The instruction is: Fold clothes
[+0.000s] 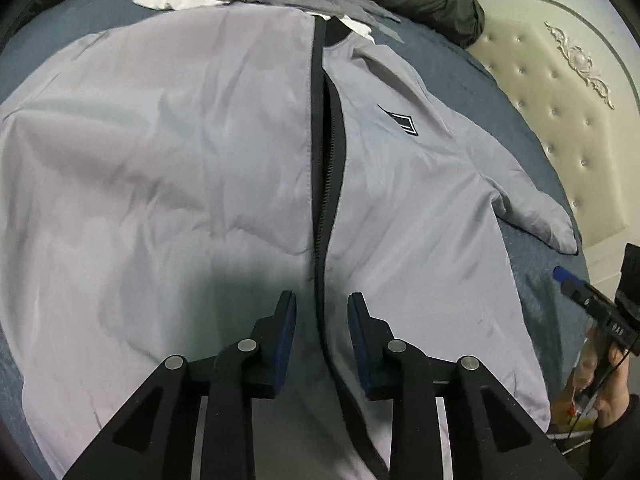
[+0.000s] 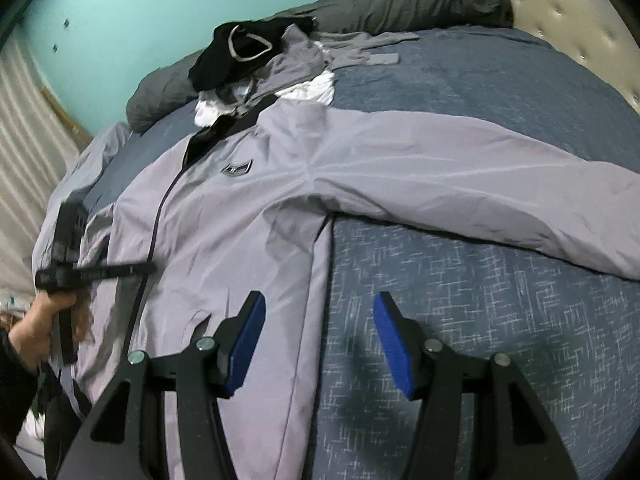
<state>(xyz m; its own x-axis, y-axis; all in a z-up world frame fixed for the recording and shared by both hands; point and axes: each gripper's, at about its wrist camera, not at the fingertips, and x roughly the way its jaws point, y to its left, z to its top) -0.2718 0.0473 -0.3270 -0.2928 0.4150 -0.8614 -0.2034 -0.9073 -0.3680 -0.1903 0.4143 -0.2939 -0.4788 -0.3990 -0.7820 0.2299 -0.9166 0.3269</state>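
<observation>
A light grey zip jacket (image 1: 160, 140) lies front up, spread flat on a blue bedspread (image 2: 480, 320). Its black zipper (image 1: 326, 160) runs up the middle and gapes a little near the collar. My left gripper (image 1: 322, 304) hovers low over the zipper near the hem; its jaws stand slightly apart with the zipper edge between them, untouched by the pads. The right gripper (image 2: 320, 304) is open above the jacket's side seam, half over the bedspread, holding nothing. One sleeve (image 2: 480, 184) stretches out to the right. In the right wrist view, the left gripper (image 2: 150, 269) sits over the zipper.
A heap of black, grey and white clothes (image 2: 260, 64) lies beyond the collar. Behind it is a rolled dark duvet (image 2: 400, 4). A tufted cream headboard (image 1: 560, 100) borders the bed on the right. A person's hand (image 2: 44, 320) grips the left tool.
</observation>
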